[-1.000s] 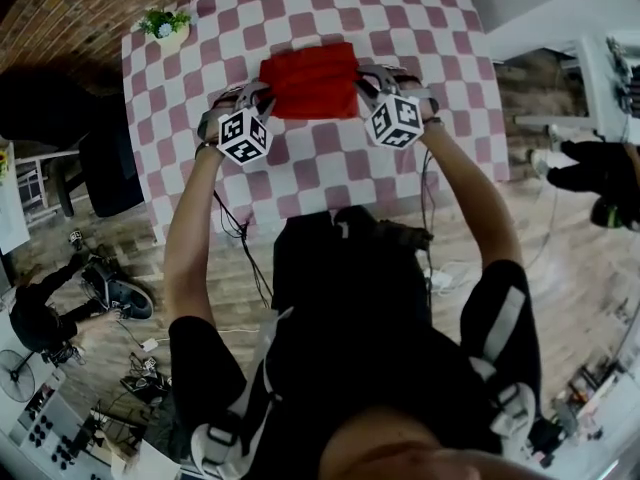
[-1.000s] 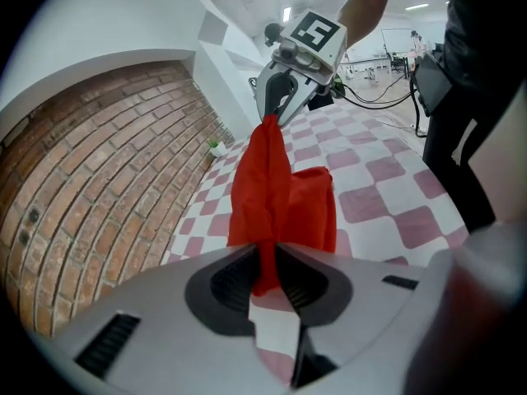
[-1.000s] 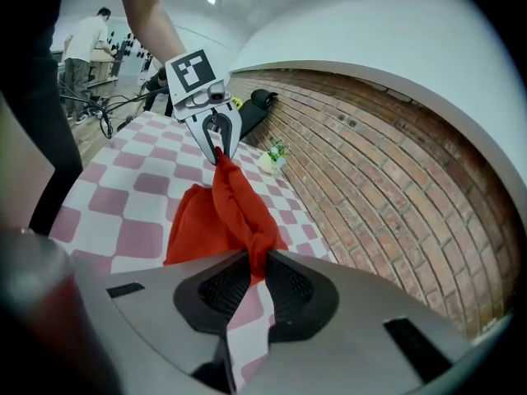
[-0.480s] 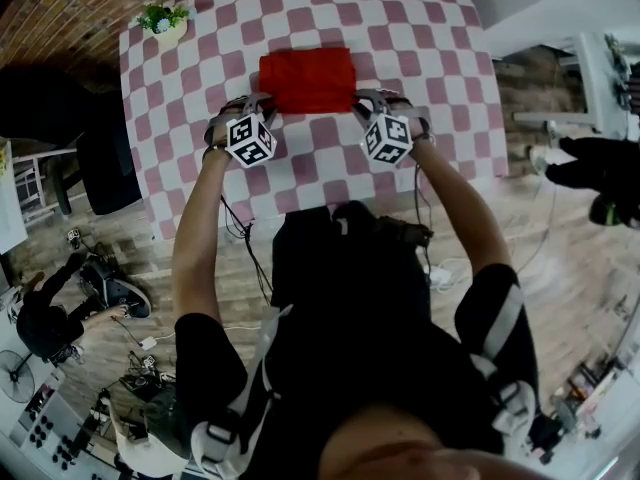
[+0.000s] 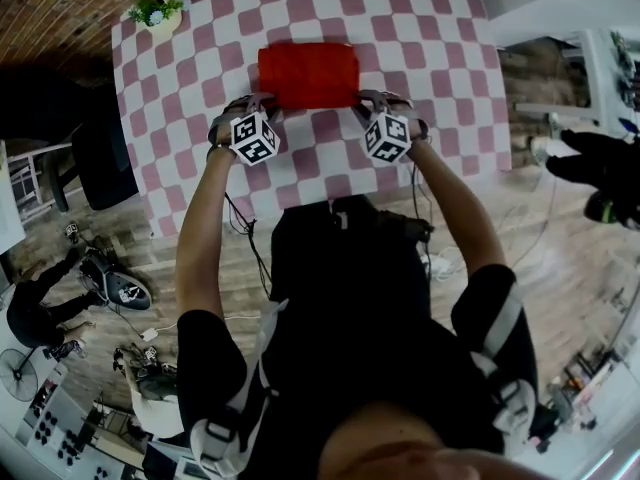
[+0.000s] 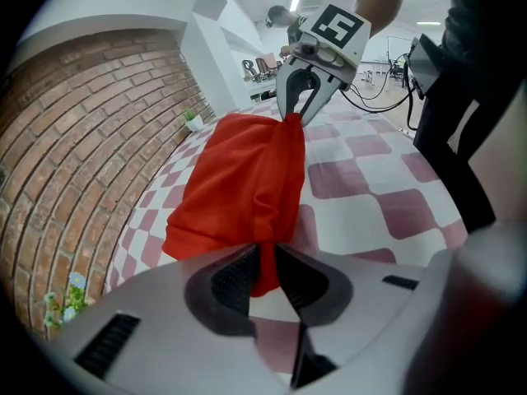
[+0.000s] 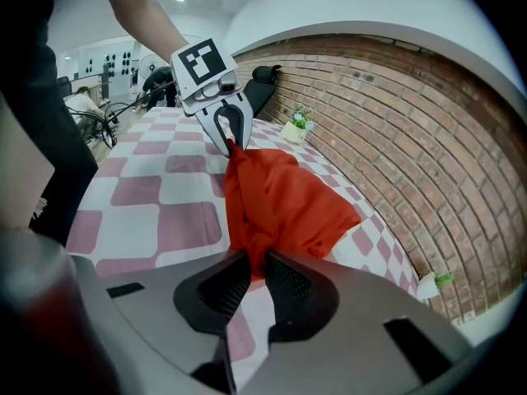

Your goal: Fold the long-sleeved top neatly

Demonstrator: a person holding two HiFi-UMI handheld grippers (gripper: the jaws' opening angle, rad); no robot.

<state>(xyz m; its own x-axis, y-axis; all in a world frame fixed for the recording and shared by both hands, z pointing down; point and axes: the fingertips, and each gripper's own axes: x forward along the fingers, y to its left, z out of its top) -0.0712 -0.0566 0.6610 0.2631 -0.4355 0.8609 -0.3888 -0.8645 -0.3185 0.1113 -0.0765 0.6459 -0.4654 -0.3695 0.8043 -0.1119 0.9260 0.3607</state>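
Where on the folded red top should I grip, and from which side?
Its two near corners, from the person's side: the red top lies as a folded rectangle, near edge facing them. The left hand-held gripper and right hand-held gripper are clamped there.

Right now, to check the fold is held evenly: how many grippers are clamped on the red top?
2. The left gripper pinches the red top at its near left corner; the right gripper pinches its near right corner.

Table (image 5: 440, 58) open rightward; potted plant (image 5: 155, 13) blocks far-left corner.
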